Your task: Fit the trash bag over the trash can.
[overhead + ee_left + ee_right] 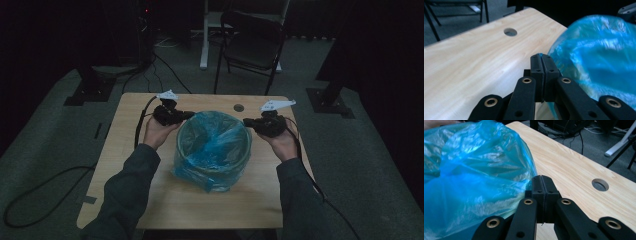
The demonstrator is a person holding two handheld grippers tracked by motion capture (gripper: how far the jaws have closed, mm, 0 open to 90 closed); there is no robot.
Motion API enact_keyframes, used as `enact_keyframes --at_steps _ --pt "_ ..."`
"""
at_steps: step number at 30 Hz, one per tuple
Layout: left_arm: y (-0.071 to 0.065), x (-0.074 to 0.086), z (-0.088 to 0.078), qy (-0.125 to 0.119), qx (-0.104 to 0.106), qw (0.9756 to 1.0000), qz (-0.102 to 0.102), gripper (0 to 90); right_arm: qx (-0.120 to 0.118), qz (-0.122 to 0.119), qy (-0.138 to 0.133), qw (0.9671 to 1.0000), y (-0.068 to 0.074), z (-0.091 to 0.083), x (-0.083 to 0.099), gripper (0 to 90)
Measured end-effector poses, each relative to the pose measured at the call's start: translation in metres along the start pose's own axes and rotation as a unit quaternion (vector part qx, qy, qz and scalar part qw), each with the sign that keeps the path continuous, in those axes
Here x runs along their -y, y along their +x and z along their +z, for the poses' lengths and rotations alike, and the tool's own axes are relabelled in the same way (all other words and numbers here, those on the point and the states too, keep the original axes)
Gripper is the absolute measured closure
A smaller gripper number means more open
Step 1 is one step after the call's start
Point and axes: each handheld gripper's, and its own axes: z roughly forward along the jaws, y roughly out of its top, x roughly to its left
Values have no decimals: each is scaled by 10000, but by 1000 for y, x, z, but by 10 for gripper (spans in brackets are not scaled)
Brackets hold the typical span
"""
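High view: left gripper [186, 115] and right gripper [247, 121] each clench the blue bin liner's [212, 150] rim; wooden table [165, 200] beneath.

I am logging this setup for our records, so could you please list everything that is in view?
bin: one, pale rim, middle of the table, lined by the bag.
bin bag: one, translucent blue, draped over the bin's rim and down its sides.
table: one, light wood, centre of the high view.
cable hole: one, round, near the table's far edge.
folding chair: one, dark, on the floor beyond the table.
floor cables: several, black, left of the table.
left hand-held gripper: one, black, shut, a sliver of blue bag edge at its tips, at the bin's left rim.
right hand-held gripper: one, black, shut, at the bin's right rim; whether it pinches the bag is unclear.
sleeves: two, dark grey, entering from the bottom.
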Motion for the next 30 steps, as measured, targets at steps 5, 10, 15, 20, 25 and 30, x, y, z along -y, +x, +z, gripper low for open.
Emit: enact_keyframes --at_steps 5,10,15,20,25,30 --pt "0 8 4 78 22 10000 -55 887 12 33 87 10000 2 4 5 900" --pt "3 19 5 195 -6 9997 -140 868 52 68 285 9996 1 6 14 900" --pt "5 22 -1 144 -149 9995 -220 806 71 79 320 9994 0 4 17 896" --pt "11 23 -18 -170 -340 9986 -359 667 236 110 79 9996 1 -7 20 749" --pt "12 23 -36 -461 -429 9972 -403 630 307 130 -91 9994 3 -18 24 682" --pt "11 21 -52 -666 -510 9957 -381 603 371 147 -273 9988 8 -29 29 633"
